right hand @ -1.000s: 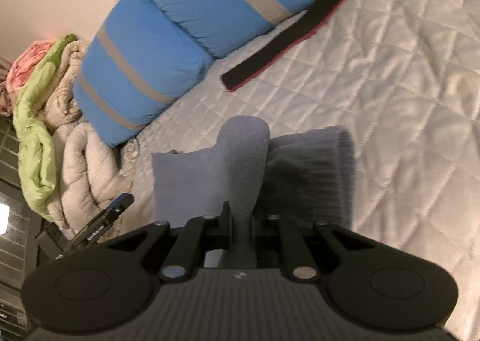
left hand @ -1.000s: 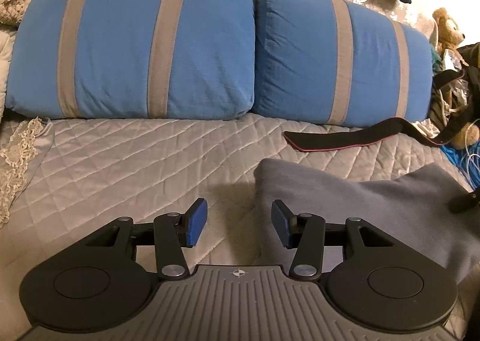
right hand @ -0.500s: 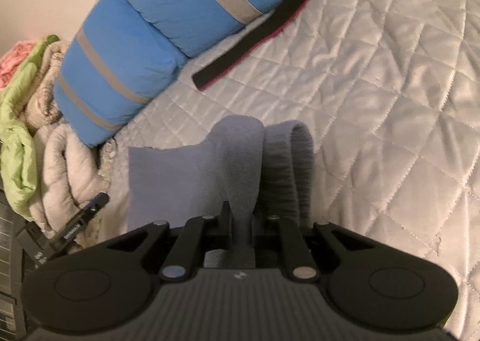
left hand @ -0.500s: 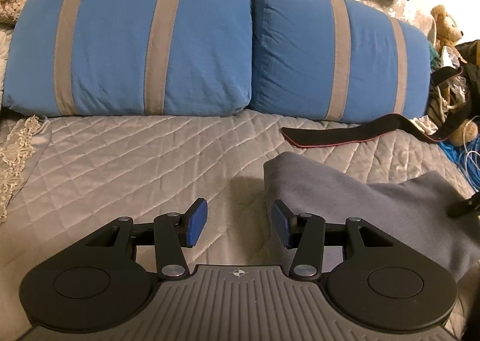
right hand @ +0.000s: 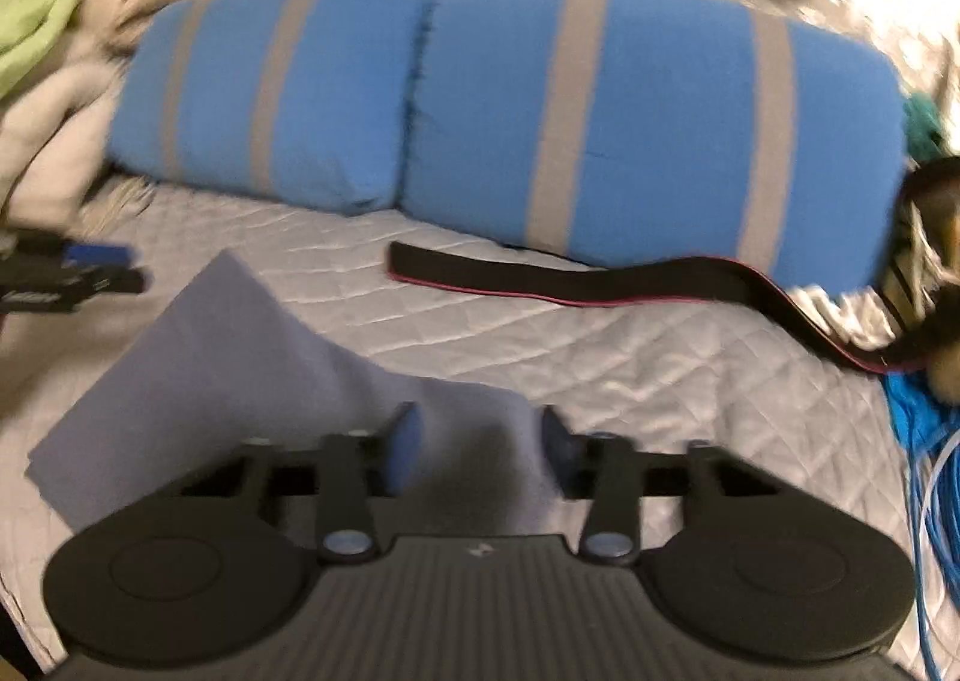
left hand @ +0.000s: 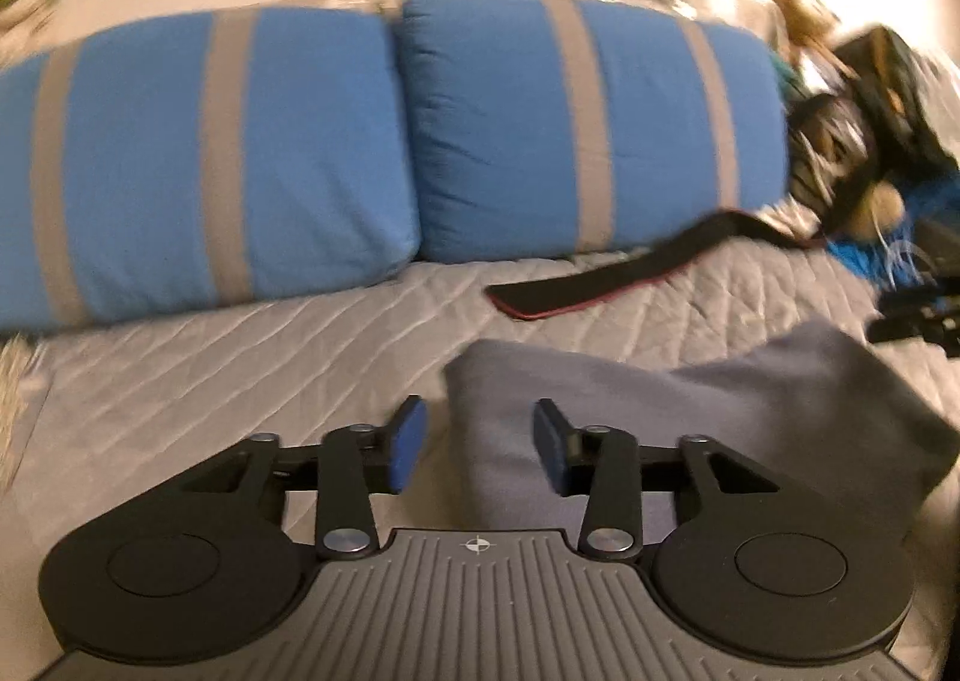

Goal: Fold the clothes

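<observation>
A folded grey garment point(left hand: 690, 417) lies on the quilted grey bedspread point(left hand: 210, 369). In the left wrist view my left gripper point(left hand: 480, 444) is open, its blue pads straddling the garment's near left corner. In the right wrist view the garment point(right hand: 228, 363) lies at lower left, and my right gripper point(right hand: 480, 441) is open over its right end, holding nothing. The left gripper shows at the left edge of the right wrist view point(right hand: 78, 276). Both views are motion-blurred.
Two blue pillows with grey stripes point(left hand: 384, 141) lean at the back of the bed. A black strap with red edging point(right hand: 576, 282) lies in front of them. Bags, a stuffed toy and blue cables point(right hand: 924, 441) crowd the right; blankets point(right hand: 72, 21) pile at left.
My right gripper has opened and let go of the grey garment, and swung to face the pillows. My left gripper has shifted right, so the garment's corner now lies between its pads.
</observation>
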